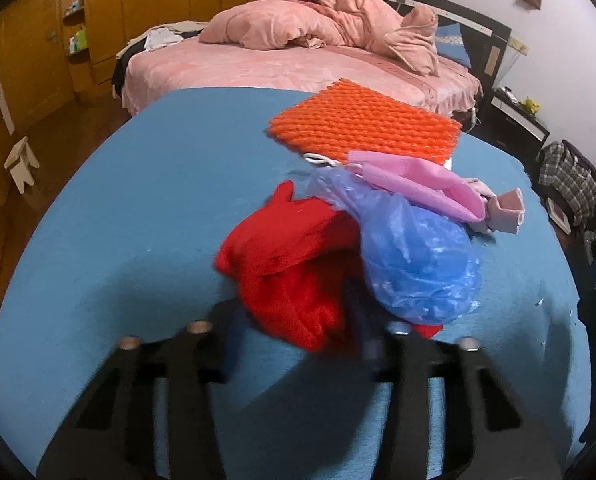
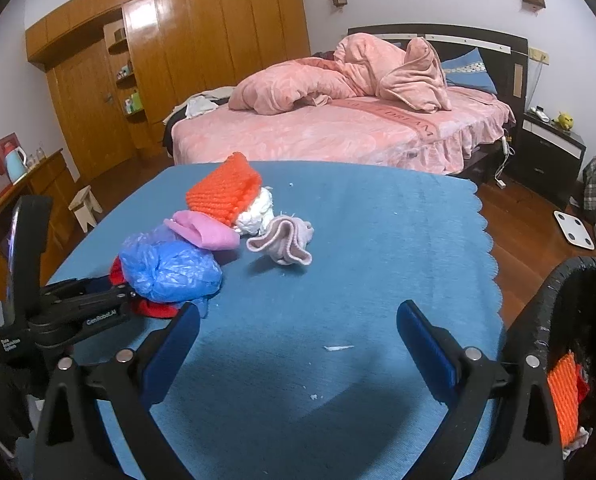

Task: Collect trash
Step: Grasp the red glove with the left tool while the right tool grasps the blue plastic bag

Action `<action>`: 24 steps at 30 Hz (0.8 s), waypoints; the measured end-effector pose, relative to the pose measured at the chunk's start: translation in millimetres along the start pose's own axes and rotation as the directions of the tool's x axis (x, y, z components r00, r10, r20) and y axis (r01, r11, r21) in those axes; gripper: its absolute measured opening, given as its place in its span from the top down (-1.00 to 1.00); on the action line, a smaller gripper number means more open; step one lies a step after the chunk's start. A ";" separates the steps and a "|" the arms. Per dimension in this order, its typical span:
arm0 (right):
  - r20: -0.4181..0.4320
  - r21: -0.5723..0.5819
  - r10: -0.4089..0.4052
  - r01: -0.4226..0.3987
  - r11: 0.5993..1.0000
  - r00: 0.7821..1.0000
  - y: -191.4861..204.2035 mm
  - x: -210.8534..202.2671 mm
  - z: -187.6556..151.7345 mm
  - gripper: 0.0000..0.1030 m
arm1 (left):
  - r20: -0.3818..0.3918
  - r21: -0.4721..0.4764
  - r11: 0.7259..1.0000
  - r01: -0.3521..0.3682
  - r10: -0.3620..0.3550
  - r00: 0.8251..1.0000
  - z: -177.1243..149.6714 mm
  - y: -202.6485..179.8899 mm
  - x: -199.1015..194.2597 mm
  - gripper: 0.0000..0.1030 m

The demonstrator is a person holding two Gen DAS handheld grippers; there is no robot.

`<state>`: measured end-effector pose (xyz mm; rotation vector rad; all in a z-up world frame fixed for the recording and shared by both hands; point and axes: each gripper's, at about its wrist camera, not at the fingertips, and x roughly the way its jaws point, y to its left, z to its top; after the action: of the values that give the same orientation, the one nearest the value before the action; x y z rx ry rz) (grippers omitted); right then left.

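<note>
Item: red cloth (image 1: pixel 294 264), on the blue table cover (image 2: pixel 337 216) at the near-left end of the trash heap, under a blue plastic bag (image 2: pixel 170 268). We judged it soft, light, easily bunched; best pinched at a thick fold. Left gripper (image 2: pixel 132 292) reached into it; whether it gripped, we could not tell. Right gripper (image 2: pixel 298 320) hung spread wide, empty. Black bin (image 2: pixel 537 312) stood at right.

My right gripper (image 2: pixel 298 340) is wide open above the blue cloth (image 2: pixel 357 240). My left gripper (image 2: pixel 128 294) pinches the red rag (image 2: pixel 154 309).
</note>
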<state>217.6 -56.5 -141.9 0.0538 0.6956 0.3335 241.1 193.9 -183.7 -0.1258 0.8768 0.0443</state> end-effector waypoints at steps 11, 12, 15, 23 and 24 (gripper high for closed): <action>0.001 -0.010 0.008 -0.008 1.000 1.000 6.6 0.6 4.7 -0.88 | 0.084 -0.005 1.000 0.006 -0.006 0.996 -3.0 -2.4 -23.6 0.83; 0.003 -0.012 0.011 -0.010 1.000 1.000 8.4 0.5 5.1 -0.88 | 0.092 -0.009 1.000 0.003 -0.002 0.996 -3.8 -0.4 -27.4 0.83; 0.007 -0.021 0.025 -0.025 0.999 1.000 16.8 1.8 7.5 -0.88 | 0.110 -0.019 1.000 -0.001 0.003 0.994 -6.1 3.9 -38.9 0.83; -0.002 -0.048 0.082 -0.082 0.995 0.997 46.9 7.8 8.1 -0.88 | 0.167 -0.024 0.997 -0.079 0.082 0.983 -15.0 23.4 -77.2 0.83; -0.004 -0.056 0.089 -0.089 0.994 0.996 51.8 9.0 7.9 -0.88 | 0.164 -0.022 0.996 -0.091 0.093 0.982 -16.9 27.6 -80.2 0.83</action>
<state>214.4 -4.1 -133.2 0.0314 0.6866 0.4385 174.5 220.1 -135.2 -0.0938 0.7162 0.1456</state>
